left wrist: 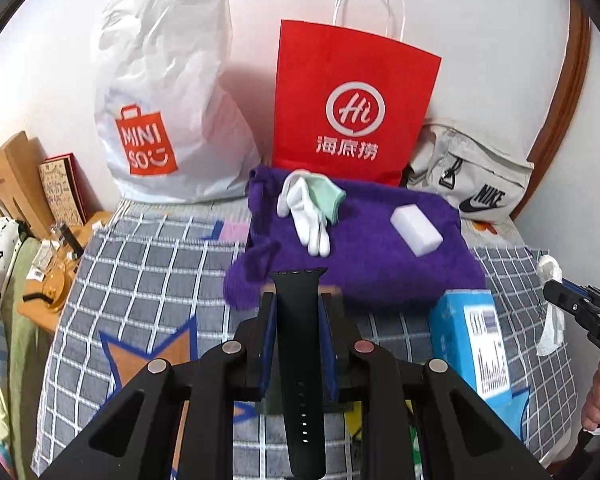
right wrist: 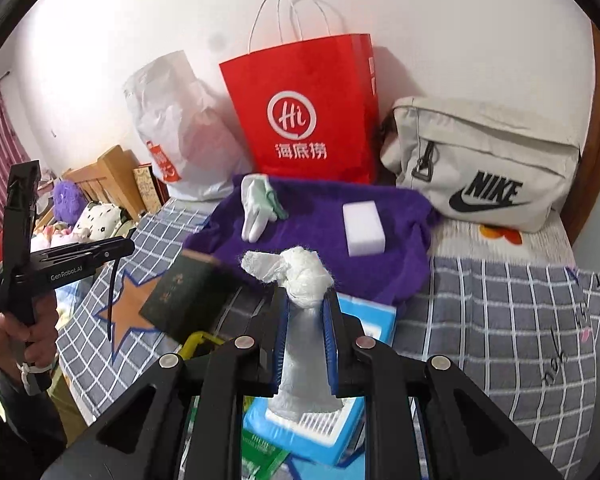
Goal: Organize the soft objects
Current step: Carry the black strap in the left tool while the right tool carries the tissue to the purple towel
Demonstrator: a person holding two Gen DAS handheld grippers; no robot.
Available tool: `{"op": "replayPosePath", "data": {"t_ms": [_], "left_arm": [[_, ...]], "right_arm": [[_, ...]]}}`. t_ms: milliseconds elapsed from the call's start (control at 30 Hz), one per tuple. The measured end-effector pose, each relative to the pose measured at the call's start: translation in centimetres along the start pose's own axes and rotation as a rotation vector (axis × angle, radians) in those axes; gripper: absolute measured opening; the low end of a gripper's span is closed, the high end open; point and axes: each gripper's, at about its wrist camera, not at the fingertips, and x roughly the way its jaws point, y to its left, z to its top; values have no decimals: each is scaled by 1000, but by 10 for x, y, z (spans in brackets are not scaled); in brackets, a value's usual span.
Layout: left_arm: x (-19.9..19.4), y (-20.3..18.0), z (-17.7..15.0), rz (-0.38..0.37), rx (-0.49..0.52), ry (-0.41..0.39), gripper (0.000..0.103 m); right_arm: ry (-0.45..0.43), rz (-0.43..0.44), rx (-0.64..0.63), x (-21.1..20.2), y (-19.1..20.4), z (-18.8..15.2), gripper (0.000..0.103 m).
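Note:
A purple towel (left wrist: pixel 364 248) lies on the checked bed cover, also in the right wrist view (right wrist: pixel 320 224). On it lie a white glove with a green cuff (left wrist: pixel 308 212) (right wrist: pixel 256 208) and a white sponge block (left wrist: pixel 417 230) (right wrist: pixel 363 229). My left gripper (left wrist: pixel 299 300) is shut on a black watch strap (left wrist: pixel 300 360), held above the cover just in front of the towel. My right gripper (right wrist: pixel 306 300) is shut on a crumpled white tissue (right wrist: pixel 300 276), above a blue box (right wrist: pixel 364 316); it shows at the right edge of the left wrist view (left wrist: pixel 556 296).
A white Miniso bag (left wrist: pixel 168 100), a red paper bag (left wrist: pixel 352 100) and a grey Nike pouch (right wrist: pixel 484 160) stand along the wall behind the towel. A blue box (left wrist: pixel 472 348) lies by the towel. A dark green booklet (right wrist: pixel 192 292) lies left of my right gripper. A wooden bedside table (left wrist: pixel 56 276) is at the left.

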Motion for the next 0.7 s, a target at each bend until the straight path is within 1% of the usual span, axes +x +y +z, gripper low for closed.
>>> {"op": "replayPosePath", "data": {"t_ms": [167,333,467,600,700], "left_arm": [[10,0,21,-2,-1,-11,20],[24,-2,41,-1,2,-20,20],[38,-2,54,-6,2,-17,20],[53,0,68,-9,-7,-15,20],[62,1,77,-11,-11,-18,20]], "right_arm": [[-3,-35,-9,17,-6,22,17],[14,-37,30,39,-22,40,17],[34,-43,58,59,-35,52,17],[51,-75,63,78,-44,62,18],[59,-71,79,91,-51,68,18]]}}
